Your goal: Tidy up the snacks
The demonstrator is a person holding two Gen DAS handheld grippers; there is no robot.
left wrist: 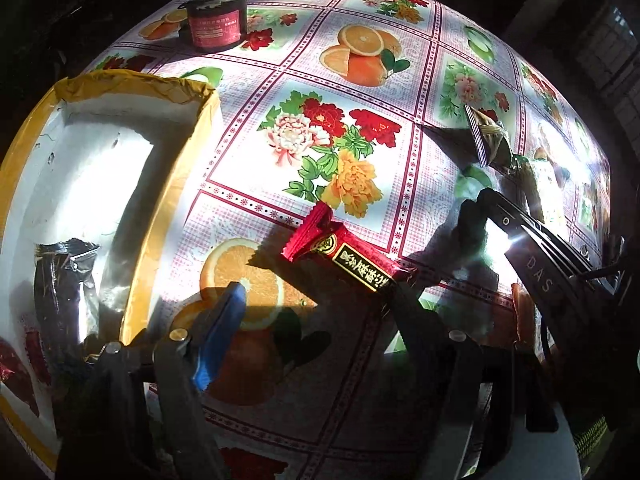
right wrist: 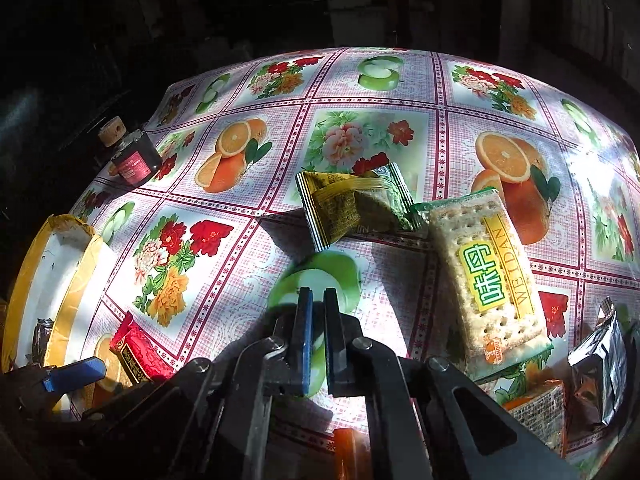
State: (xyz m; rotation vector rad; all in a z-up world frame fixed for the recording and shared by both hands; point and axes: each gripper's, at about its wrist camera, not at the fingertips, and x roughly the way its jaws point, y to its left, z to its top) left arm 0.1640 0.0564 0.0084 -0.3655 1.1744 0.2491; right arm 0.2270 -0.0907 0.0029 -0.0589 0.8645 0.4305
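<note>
**While my left jaws straddle the red bar, a slip could send it off course**

Because the red snack bar (left wrist: 344, 256) lies slantwise on the flowered tablecloth (left wrist: 360, 128), my left gripper (left wrist: 320, 300) has it only partly framed: the blue pad (left wrist: 224, 320) sits on one side and the dark finger (left wrist: 416, 320) on the other, jaws apart, neither pressing on the wrapper as far as I can see. If I close at this angle, I judge the foil may twist or skate out sideways, since the wrapper looks slick and its crimped end pokes past the pads.

My right gripper (right wrist: 318, 320) hangs with its jaws together on nothing, above the printed green apple. Near it lie the yellow-green packet (right wrist: 352, 204), the cracker pack (right wrist: 488, 272) and a silver pouch (right wrist: 600, 352), all loose. I could knock them about if I swing across carelessly.

The yellow-rimmed box (left wrist: 176, 184) stands just left of the bar, with a dark pouch (left wrist: 64, 280) already inside. Its wall is high, so a low carry might catch the rim and spill the bar short. Harsh sun and deep shadow also hide edges from me.
</note>
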